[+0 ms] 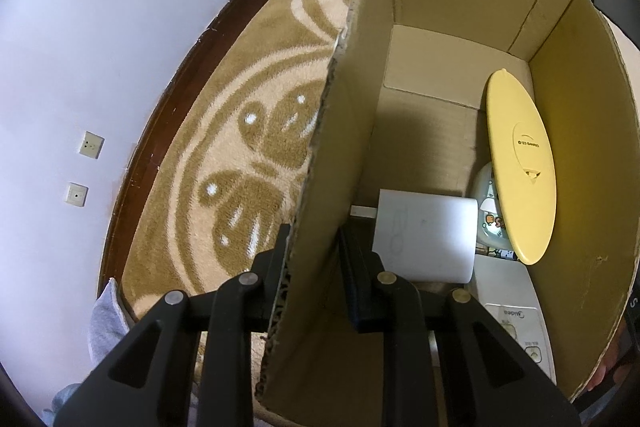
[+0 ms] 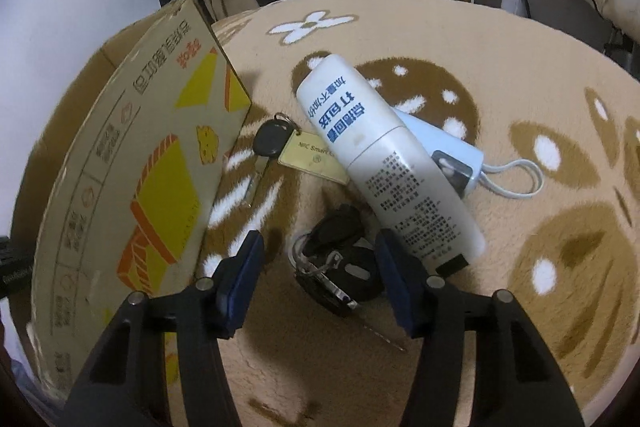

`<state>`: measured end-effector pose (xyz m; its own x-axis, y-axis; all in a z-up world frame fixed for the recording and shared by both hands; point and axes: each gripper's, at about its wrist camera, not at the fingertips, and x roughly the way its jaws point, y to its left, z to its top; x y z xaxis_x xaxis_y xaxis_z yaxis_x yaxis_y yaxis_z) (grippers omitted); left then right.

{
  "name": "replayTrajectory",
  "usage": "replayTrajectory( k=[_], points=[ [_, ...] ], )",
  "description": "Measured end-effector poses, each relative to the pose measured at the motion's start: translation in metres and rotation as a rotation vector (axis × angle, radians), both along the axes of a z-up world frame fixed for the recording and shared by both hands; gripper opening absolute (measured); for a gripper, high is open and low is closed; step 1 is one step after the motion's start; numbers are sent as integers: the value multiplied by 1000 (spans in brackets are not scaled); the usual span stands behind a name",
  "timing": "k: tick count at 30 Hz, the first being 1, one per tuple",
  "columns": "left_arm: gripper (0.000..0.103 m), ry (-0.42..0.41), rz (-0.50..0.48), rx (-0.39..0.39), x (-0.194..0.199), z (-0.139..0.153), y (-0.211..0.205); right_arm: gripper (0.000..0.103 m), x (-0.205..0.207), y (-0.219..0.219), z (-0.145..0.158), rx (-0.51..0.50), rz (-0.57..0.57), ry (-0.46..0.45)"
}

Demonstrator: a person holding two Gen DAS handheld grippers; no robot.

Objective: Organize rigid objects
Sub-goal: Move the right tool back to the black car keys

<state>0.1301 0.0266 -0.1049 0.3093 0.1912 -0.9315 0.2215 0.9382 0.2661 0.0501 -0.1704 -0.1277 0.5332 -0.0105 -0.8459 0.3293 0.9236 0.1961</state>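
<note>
My left claw [image 1: 314,247] is clamped on the left wall of the cardboard box [image 1: 580,131]. Only this view shows inside: a white roll [image 1: 426,239], a smooth yellow oval lid [image 1: 520,167] leaning on the right wall. My right claw [image 2: 318,281] stands apart over black keys [image 2: 340,263] on the fluffy rug [image 2: 500,67]; farther, a white tube [image 2: 384,155] lies across a pale-blue case [image 2: 448,151], with a key with a gold card [image 2: 292,147] to their left.
</note>
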Motion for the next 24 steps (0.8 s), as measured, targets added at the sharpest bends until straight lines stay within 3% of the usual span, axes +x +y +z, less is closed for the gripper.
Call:
replayTrajectory(
  k=[4, 10, 19, 24],
  points=[
    [22, 0, 1, -2, 0, 0, 0, 62, -4, -8, -5, -4, -45, 33],
    [22, 1, 2, -5, 0, 0, 3, 69, -13, -28, -10, 157, -105, -15],
    [22, -1, 0, 0, -1, -1, 3, 69, -9, -14, -11, 68, -81, -2],
    [22, -1, 0, 0, 0, -1, 2, 60, -5, -7, -10, 22, -58, 4]
  ],
)
